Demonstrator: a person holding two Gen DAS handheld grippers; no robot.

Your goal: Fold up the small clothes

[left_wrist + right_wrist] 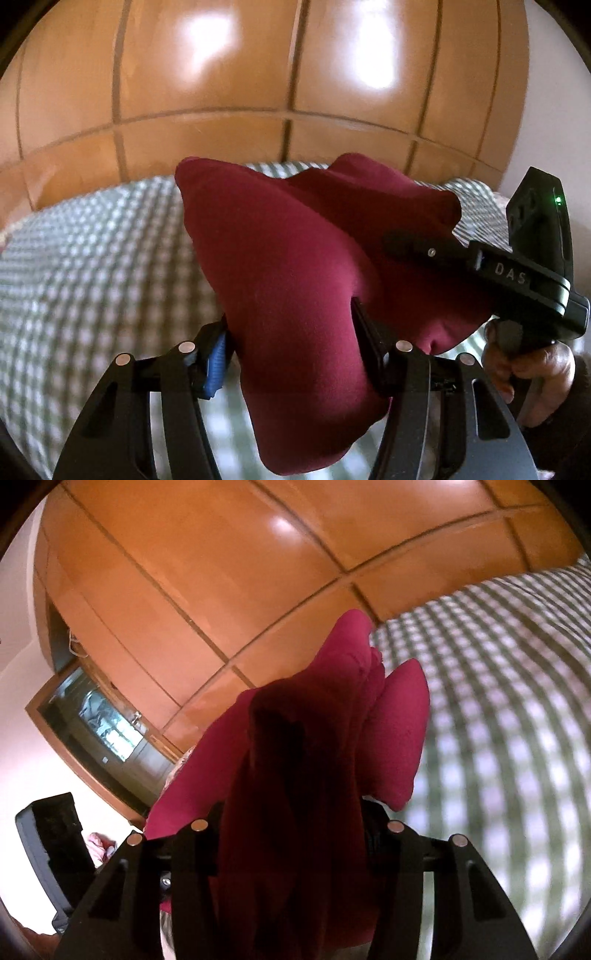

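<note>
A dark red small garment (288, 258) hangs lifted above the checked bed cover (92, 258). My left gripper (291, 332) is shut on the garment, the cloth bunched between its fingers. My right gripper (406, 247) shows in the left wrist view at the right, its fingers pinching the same cloth. In the right wrist view the garment (332, 720) drapes over and between the right gripper (295, 823), which is shut on it; the fingertips are hidden by cloth.
A wooden panelled wardrobe (258, 74) stands behind the bed. The green and white checked cover (498, 701) spreads right. A dark glass door (96, 716) and a black object (55, 842) lie to the left.
</note>
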